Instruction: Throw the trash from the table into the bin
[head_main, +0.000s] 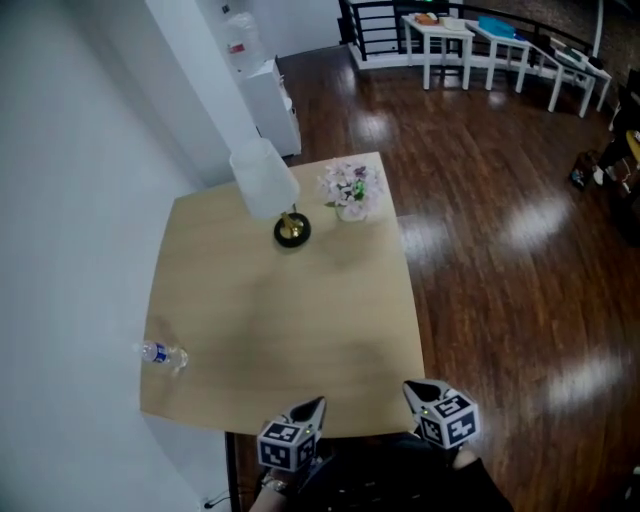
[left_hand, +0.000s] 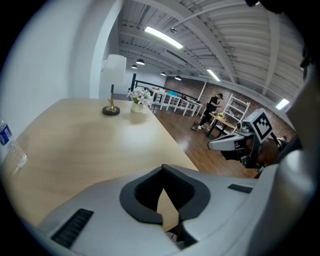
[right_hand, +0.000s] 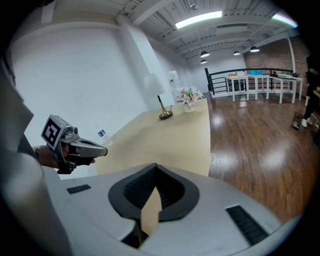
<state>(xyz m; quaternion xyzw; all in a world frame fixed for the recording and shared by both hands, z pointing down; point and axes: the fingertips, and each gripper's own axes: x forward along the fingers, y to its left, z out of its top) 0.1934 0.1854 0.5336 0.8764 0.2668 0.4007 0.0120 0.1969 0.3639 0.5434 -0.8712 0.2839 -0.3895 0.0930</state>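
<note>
A clear plastic bottle (head_main: 163, 354) with a blue label lies at the left edge of the light wooden table (head_main: 290, 320). It also shows in the left gripper view as the bottle (left_hand: 6, 135) at far left, and small in the right gripper view (right_hand: 102, 133). Both grippers hover over the table's near edge, well away from the bottle. My left gripper (head_main: 316, 405) has its jaws together with nothing between them, and its tips (left_hand: 162, 167) meet. My right gripper (head_main: 412, 388) is also shut and empty (right_hand: 156, 166). No bin is in view.
A table lamp (head_main: 291, 229) with a white shade and a small vase of flowers (head_main: 350, 188) stand at the table's far end. A white wall runs along the left. Dark wooden floor (head_main: 500, 250) lies to the right, with white tables (head_main: 450, 40) far back.
</note>
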